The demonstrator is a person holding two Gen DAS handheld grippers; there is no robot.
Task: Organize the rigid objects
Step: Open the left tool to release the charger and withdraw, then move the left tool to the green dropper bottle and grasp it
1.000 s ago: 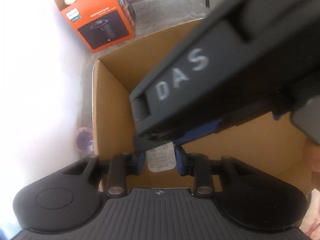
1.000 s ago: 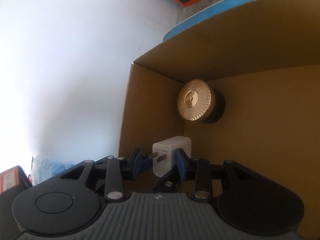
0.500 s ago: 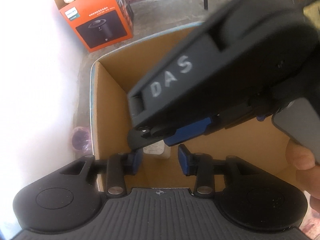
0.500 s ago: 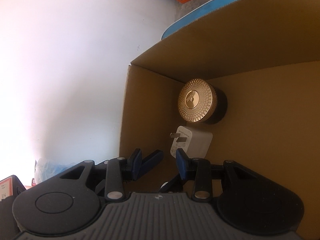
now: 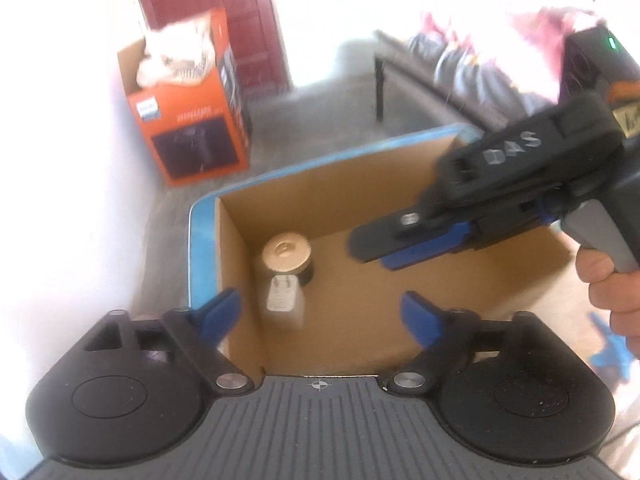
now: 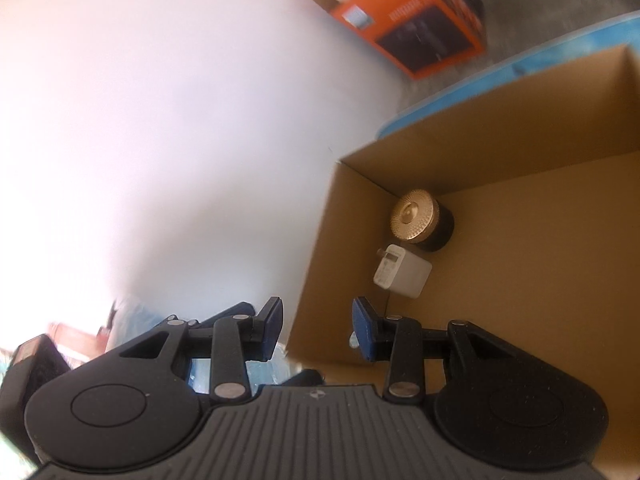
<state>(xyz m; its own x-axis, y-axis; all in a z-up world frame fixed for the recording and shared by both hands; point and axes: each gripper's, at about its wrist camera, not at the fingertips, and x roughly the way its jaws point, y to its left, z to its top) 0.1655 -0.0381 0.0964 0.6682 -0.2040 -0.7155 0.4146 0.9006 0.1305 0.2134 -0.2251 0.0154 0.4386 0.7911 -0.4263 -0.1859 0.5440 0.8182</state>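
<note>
A white plug charger (image 5: 282, 302) (image 6: 401, 273) lies on the floor of an open cardboard box (image 5: 472, 312) (image 6: 540, 184), in its far left corner. Beside it stands a black jar with a gold lid (image 5: 286, 255) (image 6: 416, 222). My left gripper (image 5: 322, 312) is open and empty above the box's near edge. My right gripper (image 6: 316, 326) is open and empty, astride the box's left wall; it shows in the left wrist view (image 5: 400, 246) above the box's right half.
An orange product box (image 5: 188, 128) (image 6: 408, 28) with pale cloth on top stands on the floor by a white wall. A dark bench (image 5: 448, 76) with bags stands behind the box. The box has a blue outer rim (image 5: 200, 240).
The right gripper let go of the charger, which now lies in the box. Both grippers have pulled back and up, and the left gripper has opened wide.
</note>
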